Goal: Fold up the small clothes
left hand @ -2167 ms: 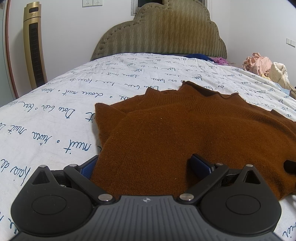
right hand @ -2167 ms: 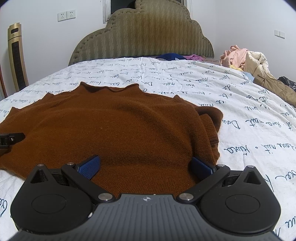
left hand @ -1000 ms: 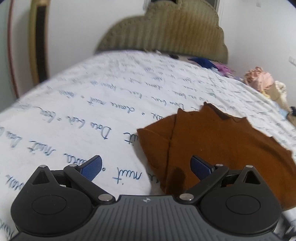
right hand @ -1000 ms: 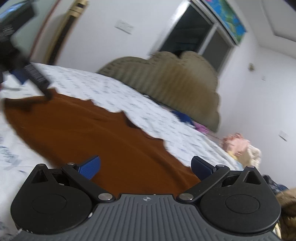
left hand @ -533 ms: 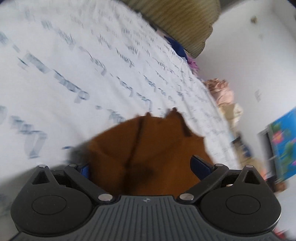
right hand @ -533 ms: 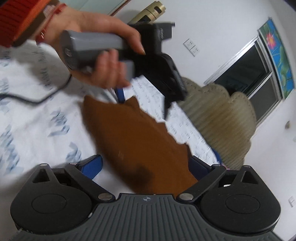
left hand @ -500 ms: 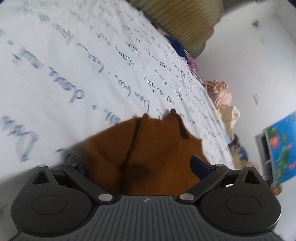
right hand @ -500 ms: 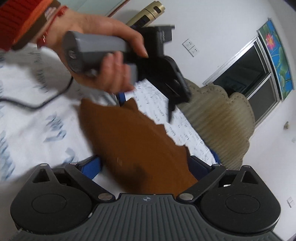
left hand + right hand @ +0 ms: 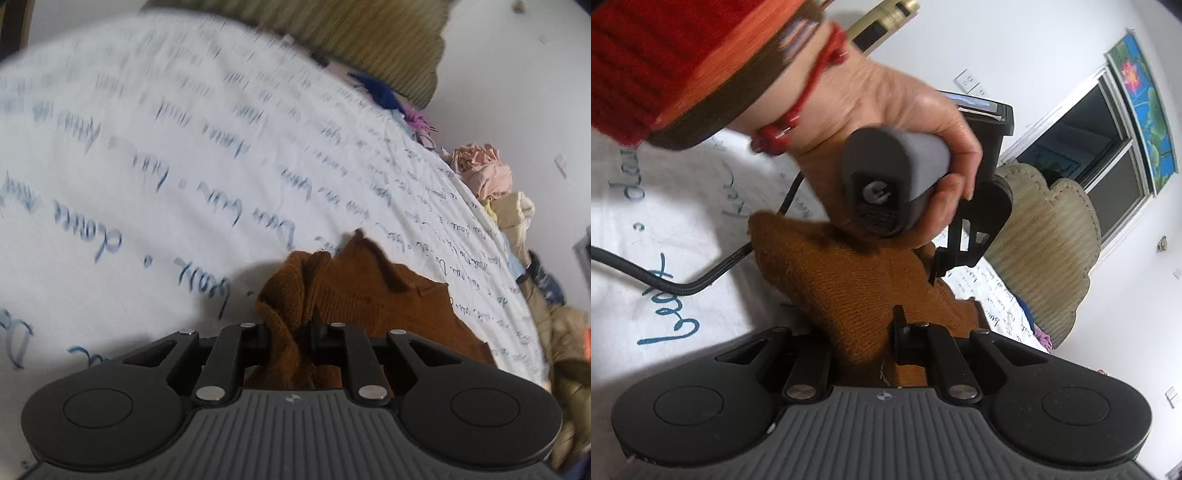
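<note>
So the left gripper (image 9: 290,328) has just snapped its jaws together on a bunched fold of the brown sweater (image 9: 369,295), knit squeezed up between the pads and spilling out ahead of them. The rest of the sweater trails off to the right of those jaws, lying on the white bedsheet (image 9: 147,166) with the blue script on it. Over on the other side, the right gripper (image 9: 882,332) has just closed too, clamped on another edge of the same sweater, which runs from its jaws up and left toward the person's left hand (image 9: 886,122) and the tool it's holding. A black cable (image 9: 683,284) lies on the sheet left of the right jaws, close to the sweater's edge. My worry: the left grab looks like a thick wad, several layers maybe, so lifting could drag the folded sleeve out and wreck the fold. The knit is stretchy and floppy, so if the two sides aren't raised together it'll sag in the middle and land crooked. That cable could also snag the hem.
</note>
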`<action>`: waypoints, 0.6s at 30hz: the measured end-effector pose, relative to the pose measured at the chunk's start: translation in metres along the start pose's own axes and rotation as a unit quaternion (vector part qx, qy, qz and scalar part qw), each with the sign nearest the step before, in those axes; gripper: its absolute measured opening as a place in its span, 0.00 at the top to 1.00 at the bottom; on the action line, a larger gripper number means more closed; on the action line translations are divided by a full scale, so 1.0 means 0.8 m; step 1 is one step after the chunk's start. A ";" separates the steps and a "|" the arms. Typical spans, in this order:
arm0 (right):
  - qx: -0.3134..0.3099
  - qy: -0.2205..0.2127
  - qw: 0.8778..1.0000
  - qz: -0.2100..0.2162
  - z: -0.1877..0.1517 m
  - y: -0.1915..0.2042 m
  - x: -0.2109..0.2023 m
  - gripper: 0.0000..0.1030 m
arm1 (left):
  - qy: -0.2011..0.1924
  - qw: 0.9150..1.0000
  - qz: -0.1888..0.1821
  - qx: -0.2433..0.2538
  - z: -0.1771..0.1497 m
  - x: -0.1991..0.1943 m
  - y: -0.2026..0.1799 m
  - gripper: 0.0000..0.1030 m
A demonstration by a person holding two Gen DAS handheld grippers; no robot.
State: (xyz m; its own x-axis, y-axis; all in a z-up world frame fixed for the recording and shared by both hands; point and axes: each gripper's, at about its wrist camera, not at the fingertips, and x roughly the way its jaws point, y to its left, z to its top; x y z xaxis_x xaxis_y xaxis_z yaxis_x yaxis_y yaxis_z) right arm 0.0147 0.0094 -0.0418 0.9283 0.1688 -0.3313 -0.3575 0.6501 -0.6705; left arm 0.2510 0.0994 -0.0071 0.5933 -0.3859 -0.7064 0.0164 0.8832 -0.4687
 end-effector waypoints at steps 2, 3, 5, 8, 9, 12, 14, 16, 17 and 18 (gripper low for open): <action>0.022 -0.010 1.000 -0.005 -0.002 -0.012 -0.010 0.90 | -0.014 0.999 0.020 0.030 0.005 -0.013 -0.021 0.86; 0.028 -0.015 0.999 -0.012 -0.004 -0.019 -0.014 0.90 | -0.020 0.998 0.032 0.044 0.006 -0.017 -0.034 0.86; 0.033 -0.025 0.999 -0.032 -0.009 -0.027 -0.023 0.90 | -0.032 0.996 0.052 0.066 0.009 -0.024 -0.059 0.86; 0.039 -0.030 0.997 -0.061 -0.021 -0.042 -0.035 0.90 | -0.046 0.992 0.077 0.092 0.013 -0.027 -0.098 0.86; 0.047 -0.031 0.996 -0.069 -0.025 -0.049 -0.039 0.90 | -0.048 0.991 0.082 0.096 0.013 -0.026 -0.109 0.86; 0.076 -0.027 0.993 -0.081 -0.039 -0.075 -0.044 0.90 | -0.048 0.989 0.086 0.108 0.009 -0.023 -0.143 0.86; 0.103 -0.022 0.991 -0.087 -0.051 -0.094 -0.049 0.90 | -0.047 0.988 0.085 0.121 0.006 -0.016 -0.169 0.86; 0.131 -0.017 0.987 -0.091 -0.064 -0.112 -0.054 0.90 | -0.044 0.986 0.087 0.136 0.001 -0.006 -0.197 0.86; 0.144 -0.014 0.985 -0.093 -0.070 -0.120 -0.056 0.90 | -0.042 0.985 0.088 0.144 -0.001 0.000 -0.210 0.86; 0.158 -0.009 0.983 -0.096 -0.076 -0.130 -0.058 0.90 | -0.040 0.983 0.089 0.153 -0.003 0.005 -0.225 0.86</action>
State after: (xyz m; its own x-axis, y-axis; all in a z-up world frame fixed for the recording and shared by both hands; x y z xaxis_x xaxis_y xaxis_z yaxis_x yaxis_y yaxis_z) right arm 0.0026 -0.1111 0.0025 0.9782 0.0320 -0.2050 -0.1287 0.8686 -0.4785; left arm 0.2484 -0.0621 0.0729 0.6707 -0.2056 -0.7127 0.1399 0.9786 -0.1506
